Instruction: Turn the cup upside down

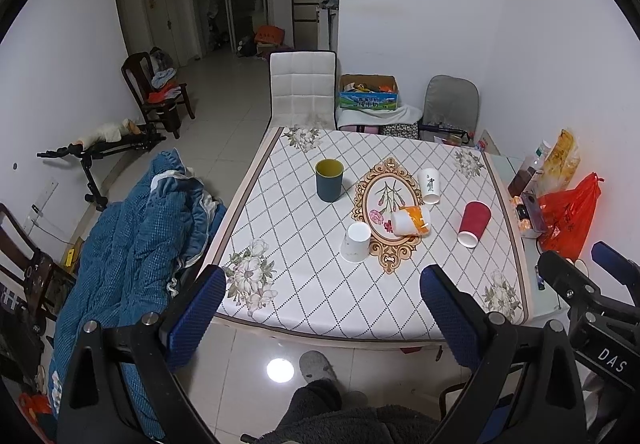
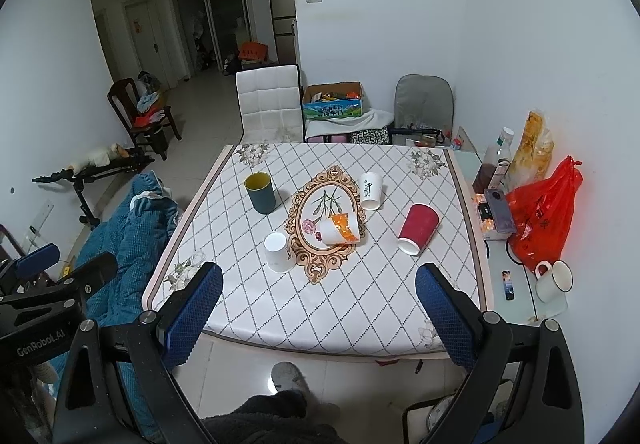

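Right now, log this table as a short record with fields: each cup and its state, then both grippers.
surface: table with a diamond-pattern cloth
dark cup: upright, mouth up, yellow inside
white printed cup: upside down, far side of the medallion
red cup: upside down, tilted in view, right of the medallion
orange-and-white cup: on its side, on the medallion
plain white cup: upside down, nearest
left gripper: open, empty, short of the table edge
right gripper: open, empty, short of the table edge

Dim, bluish indoor light; a ceiling lamp glares off the floor tiles (image 1: 280, 370). Sharp centre, strong fisheye bending, black corners.
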Demonstrator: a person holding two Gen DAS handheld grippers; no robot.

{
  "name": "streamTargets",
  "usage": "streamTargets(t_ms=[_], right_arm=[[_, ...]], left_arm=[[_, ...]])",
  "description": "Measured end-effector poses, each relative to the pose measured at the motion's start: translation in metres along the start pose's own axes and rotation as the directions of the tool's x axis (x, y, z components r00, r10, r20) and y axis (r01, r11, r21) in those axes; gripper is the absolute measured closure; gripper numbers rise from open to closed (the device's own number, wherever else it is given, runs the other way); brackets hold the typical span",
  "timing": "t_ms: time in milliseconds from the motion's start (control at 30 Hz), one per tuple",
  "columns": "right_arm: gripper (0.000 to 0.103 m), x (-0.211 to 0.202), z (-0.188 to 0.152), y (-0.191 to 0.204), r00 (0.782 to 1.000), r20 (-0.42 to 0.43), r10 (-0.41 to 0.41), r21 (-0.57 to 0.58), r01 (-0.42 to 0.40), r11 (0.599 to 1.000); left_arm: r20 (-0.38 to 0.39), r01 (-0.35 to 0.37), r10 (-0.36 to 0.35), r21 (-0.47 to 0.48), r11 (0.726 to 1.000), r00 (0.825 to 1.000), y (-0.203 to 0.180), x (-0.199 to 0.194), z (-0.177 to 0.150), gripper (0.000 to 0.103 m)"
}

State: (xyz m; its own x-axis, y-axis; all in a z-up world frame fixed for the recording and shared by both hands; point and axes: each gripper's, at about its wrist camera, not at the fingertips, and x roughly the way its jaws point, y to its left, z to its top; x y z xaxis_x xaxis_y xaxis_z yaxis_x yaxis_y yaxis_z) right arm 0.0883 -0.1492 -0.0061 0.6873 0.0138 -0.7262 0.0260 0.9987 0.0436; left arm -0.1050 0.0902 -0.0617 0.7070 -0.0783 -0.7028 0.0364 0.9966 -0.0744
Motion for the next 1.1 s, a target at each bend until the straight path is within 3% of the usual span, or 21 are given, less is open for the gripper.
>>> streamTargets(t_ms=[1100], right_arm=[[0.004,-0.0072,-0.0052,0.0110,1.000,-0.001,0.014,0.001,-0.014,1.000]], left_arm=[[0.002,-0.010,0.010,-0.015,1.000,1.000,0.0070,-0.0055,0.0039,0.003]])
